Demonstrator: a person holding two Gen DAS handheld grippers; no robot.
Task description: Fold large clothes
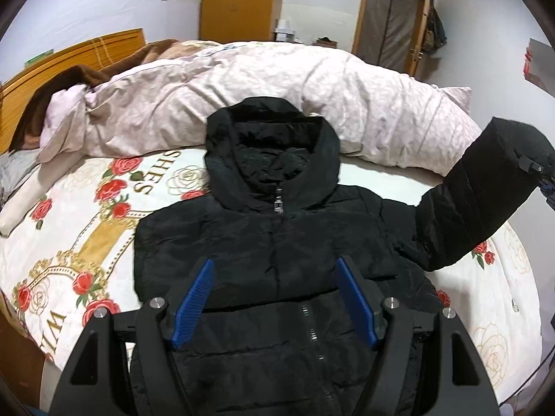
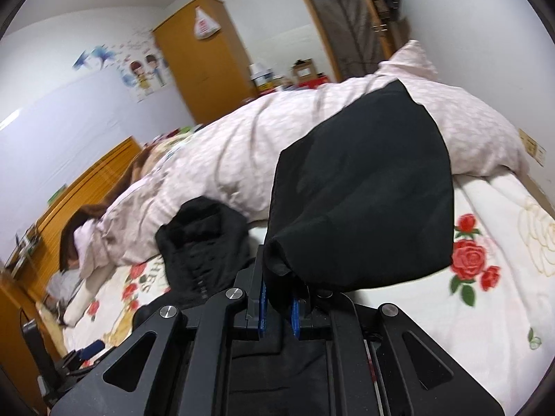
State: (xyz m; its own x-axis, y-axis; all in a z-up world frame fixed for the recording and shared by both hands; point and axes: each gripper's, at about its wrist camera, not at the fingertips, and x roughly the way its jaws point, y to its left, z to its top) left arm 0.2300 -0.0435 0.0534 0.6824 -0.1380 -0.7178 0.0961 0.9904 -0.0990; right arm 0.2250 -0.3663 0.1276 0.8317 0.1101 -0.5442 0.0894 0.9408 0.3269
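Observation:
A black hooded puffer jacket lies front up on the bed, zipper shut, hood toward the duvet. My left gripper is open, its blue pads apart above the jacket's chest, holding nothing. My right gripper is shut on the jacket's right sleeve near the cuff and holds it lifted off the bed. The raised sleeve also shows in the left wrist view, with the right gripper at its end. The hood shows in the right wrist view.
A rose-patterned sheet covers the bed. A bunched pink duvet lies along the far side, a brown blanket by the wooden headboard. A wardrobe and a door stand behind.

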